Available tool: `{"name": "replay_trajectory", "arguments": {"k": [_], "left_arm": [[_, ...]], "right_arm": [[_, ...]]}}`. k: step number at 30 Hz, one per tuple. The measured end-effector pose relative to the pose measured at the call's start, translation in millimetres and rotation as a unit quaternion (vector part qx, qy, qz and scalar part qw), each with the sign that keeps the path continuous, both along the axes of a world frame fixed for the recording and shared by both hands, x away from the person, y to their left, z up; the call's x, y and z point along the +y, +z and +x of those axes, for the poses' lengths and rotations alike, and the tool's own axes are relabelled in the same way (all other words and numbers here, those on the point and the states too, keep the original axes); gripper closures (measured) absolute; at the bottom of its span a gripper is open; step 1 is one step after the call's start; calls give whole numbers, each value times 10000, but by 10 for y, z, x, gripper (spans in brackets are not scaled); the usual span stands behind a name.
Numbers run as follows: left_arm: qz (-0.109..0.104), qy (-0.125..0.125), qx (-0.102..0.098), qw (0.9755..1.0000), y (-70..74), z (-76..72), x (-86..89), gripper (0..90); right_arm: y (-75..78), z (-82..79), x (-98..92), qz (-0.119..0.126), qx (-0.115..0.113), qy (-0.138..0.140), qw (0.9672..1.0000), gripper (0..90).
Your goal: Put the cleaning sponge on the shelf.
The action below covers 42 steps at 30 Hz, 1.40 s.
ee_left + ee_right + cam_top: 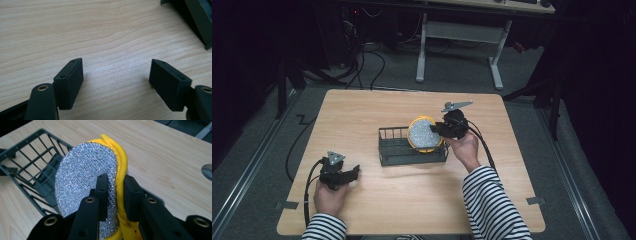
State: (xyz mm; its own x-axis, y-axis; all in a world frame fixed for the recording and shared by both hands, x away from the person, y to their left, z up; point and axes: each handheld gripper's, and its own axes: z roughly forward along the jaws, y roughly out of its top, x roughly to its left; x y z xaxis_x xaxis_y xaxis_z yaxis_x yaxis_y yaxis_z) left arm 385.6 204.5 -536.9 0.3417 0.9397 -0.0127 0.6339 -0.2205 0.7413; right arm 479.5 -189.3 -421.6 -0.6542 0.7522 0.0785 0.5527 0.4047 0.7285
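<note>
A round scouring pad [424,134] with a glittery silver face and a yellow rim stands on edge at the right end of a dark wire basket [394,150]. My right gripper [438,129] is shut on it from the right. In the right gripper view the jaws [116,186] pinch the scouring pad [82,170] near its lower rim, over the basket [32,157]. My left gripper [354,172] rests on the table at the front left, pointing right. It is open [116,75] with only bare wood between its jaws.
The wooden table [362,110] has free room at the back, left and front. A corner of the basket [200,17] shows at the top right of the left gripper view. Beyond the table stand a desk frame [497,60] and floor cables [362,60].
</note>
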Motion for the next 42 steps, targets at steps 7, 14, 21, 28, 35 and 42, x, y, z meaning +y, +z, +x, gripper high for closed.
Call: {"name": "replay_trajectory", "arguments": {"k": [7,14,21,28,35,42], "left_arm": [[1,0,1,10000,0,0,0,279],[1,-1,0,10000,0,0,0,279],[-2,-1,0,10000,0,0,0,279],[-1,-2,0,10000,0,0,1,278],[-3,0,-1,10000,0,0,0,279],[0,-1,0,10000,0,0,0,279]], "right_arm": [[-52,-52,-15,-67,73,46,9999,763],[-60,-61,-60,64,169,38,9998,701],[36,-121,-148,170,10,-129,9998,545],[122,-230,-376,250,-107,-390,9989,492],[153,-410,-635,266,-210,-646,9973,487],[119,-598,-877,378,-254,-820,9956,490]]}}
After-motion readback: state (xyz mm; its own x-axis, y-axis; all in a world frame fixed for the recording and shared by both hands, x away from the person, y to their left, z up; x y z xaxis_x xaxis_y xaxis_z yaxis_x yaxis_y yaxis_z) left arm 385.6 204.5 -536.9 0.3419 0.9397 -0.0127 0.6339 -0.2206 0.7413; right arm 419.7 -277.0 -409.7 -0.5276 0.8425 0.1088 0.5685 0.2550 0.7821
